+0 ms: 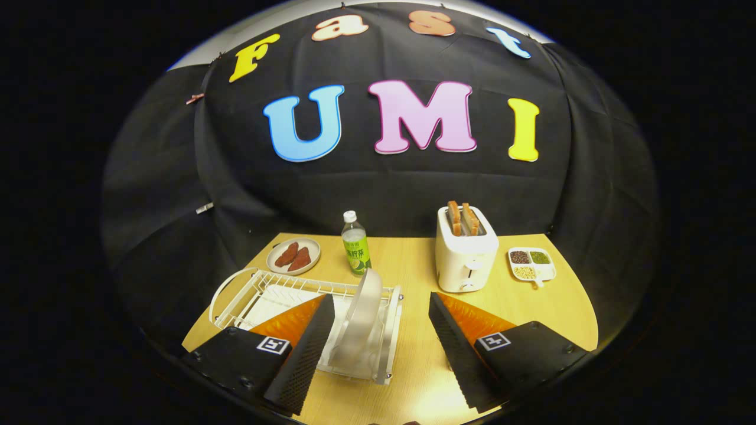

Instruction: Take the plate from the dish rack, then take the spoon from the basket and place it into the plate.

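The gripper [378,348] hangs wide apart and holds nothing. The round white plate [361,316] stands on edge in the white wire dish rack [248,292] on the wooden bench [413,366], just ahead of the fingers and nearer the left one, its rim running away from the gripper. The jaws would need to straddle that thin upper edge, I judge. The green-labelled plastic bottle [356,243] beyond carries print too small to read. Square black-and-white markers sit on both fingers.
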`<act>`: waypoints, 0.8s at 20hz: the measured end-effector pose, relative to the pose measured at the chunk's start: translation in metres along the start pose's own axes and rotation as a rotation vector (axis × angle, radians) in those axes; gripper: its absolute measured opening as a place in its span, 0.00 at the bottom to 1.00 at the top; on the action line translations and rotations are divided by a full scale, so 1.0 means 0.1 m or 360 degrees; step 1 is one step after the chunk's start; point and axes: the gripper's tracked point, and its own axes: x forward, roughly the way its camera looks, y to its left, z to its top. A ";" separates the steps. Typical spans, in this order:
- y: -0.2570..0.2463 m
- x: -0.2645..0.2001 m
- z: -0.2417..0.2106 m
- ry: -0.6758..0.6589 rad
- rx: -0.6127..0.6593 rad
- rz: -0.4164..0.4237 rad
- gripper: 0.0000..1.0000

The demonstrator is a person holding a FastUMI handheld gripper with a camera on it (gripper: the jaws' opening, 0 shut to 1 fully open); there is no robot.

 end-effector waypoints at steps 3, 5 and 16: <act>0.09 0.30 -0.18 0.0156 0.0009 0.0021 0.99; 0.10 0.47 -0.24 0.0221 0.0051 0.0004 0.99; 0.15 1.00 -0.67 0.0653 0.0285 -0.0054 0.52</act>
